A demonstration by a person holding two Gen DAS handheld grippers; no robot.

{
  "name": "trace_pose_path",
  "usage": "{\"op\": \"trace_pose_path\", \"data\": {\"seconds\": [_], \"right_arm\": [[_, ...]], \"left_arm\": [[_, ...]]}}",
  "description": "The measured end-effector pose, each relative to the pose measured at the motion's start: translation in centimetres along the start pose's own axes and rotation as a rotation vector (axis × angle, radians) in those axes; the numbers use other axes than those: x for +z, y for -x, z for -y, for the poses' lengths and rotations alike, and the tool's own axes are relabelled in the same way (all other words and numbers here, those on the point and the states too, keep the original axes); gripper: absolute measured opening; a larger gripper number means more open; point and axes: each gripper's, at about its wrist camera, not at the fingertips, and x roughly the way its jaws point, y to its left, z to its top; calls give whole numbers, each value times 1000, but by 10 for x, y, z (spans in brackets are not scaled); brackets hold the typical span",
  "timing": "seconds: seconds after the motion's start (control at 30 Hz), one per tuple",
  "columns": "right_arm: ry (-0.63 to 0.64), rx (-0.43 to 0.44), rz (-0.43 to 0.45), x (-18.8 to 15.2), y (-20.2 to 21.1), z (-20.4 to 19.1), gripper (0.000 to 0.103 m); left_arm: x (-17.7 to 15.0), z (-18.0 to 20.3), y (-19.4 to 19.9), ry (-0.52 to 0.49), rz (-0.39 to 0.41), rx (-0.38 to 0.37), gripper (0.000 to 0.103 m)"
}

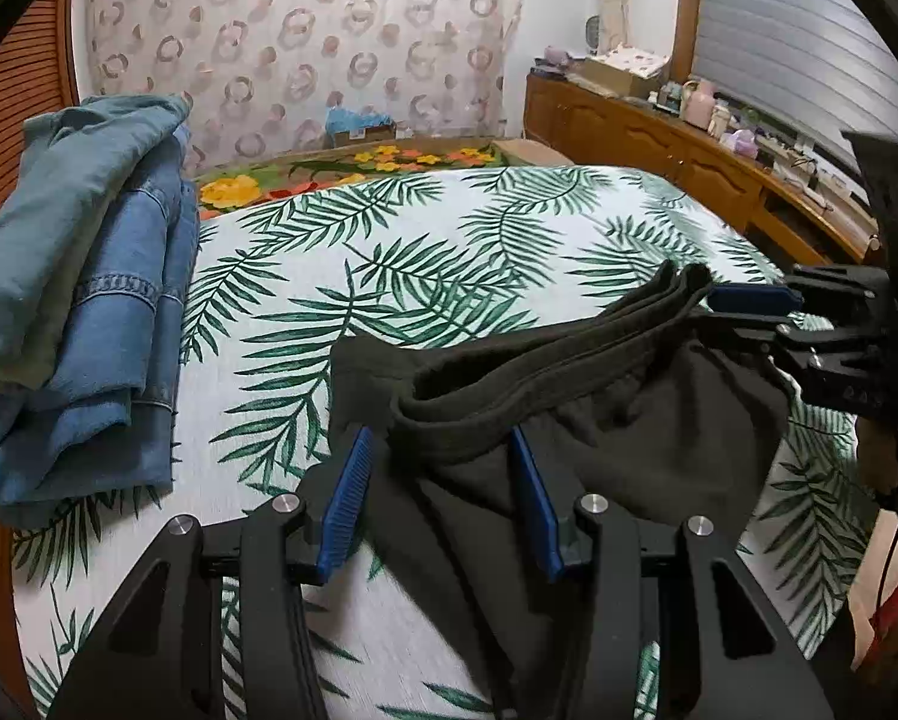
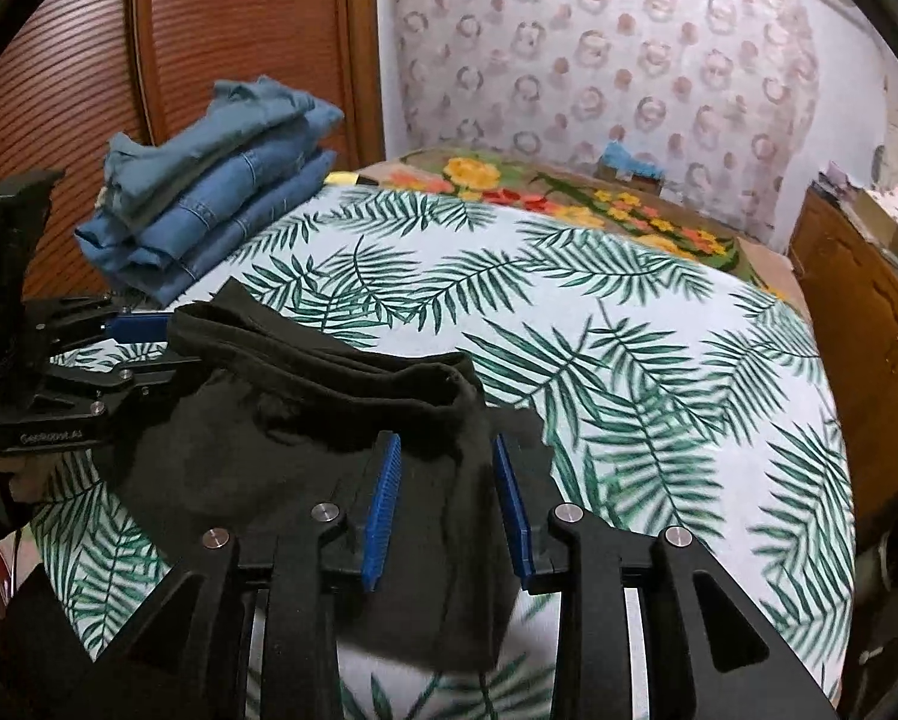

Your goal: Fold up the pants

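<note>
Black pants [image 1: 599, 420], soft knit, lie bunched on the near part of the bed [image 1: 449, 252], waistband side raised in thick stacked folds, lower cloth spilling toward the near edge. In the right wrist view the same pants [image 2: 305, 420] sit left of centre on the palm-leaf bedspread [image 2: 629, 360].

Left tool [image 1: 443, 498]: blue pads stand apart on either side of the folded band; cloth lies between them, with a visible gap at the left pad. Pads not pressing, so released. In the right wrist view the left tool [image 2: 143, 342] enters from the left, at the far corner of the pants.

Right tool [image 2: 446, 510]: blue pads apart, black cloth passing between them and draping over the tool's base. The gap shows on both sides, so no clamp on the cloth; released. In the left wrist view the right tool [image 1: 749, 309] sits at the right end of the waistband, one blue pad showing above the fabric.

Stack of folded blue jeans [image 1: 89, 312] rests on the far left of the bed, well apart from the pants. Floral blanket [image 1: 341, 171] lies beyond the bedspread. Wooden sideboard [image 1: 659, 138] along the right wall carries small items, too small to identify.
</note>
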Motion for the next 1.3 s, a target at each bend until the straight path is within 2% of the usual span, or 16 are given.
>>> {"op": "trace_pose_path", "data": {"seconds": [0.2,0.33,0.5,0.77,0.97,1.13,1.3], "right_arm": [[-44,34,-34,18,-22,16,33],[-119,-28,-45,22,-34,32,32],[-124,-24,-21,18,-29,29,33],[-77,-26,30,-17,16,11,33],[-101,-14,36,-49,43,12,33],[-131,1,34,-64,49,12,33],[-141,-1,26,-72,48,11,33]], "left_arm": [[3,0,0,11,8,4,49],[1,-2,5,16,16,-4,49],[-5,-2,24,31,48,-24,49],[-32,3,48,42,55,-62,49],[-51,12,60,42,53,-86,49],[-59,19,62,39,48,-104,49],[-63,23,60,22,38,-119,36]]}}
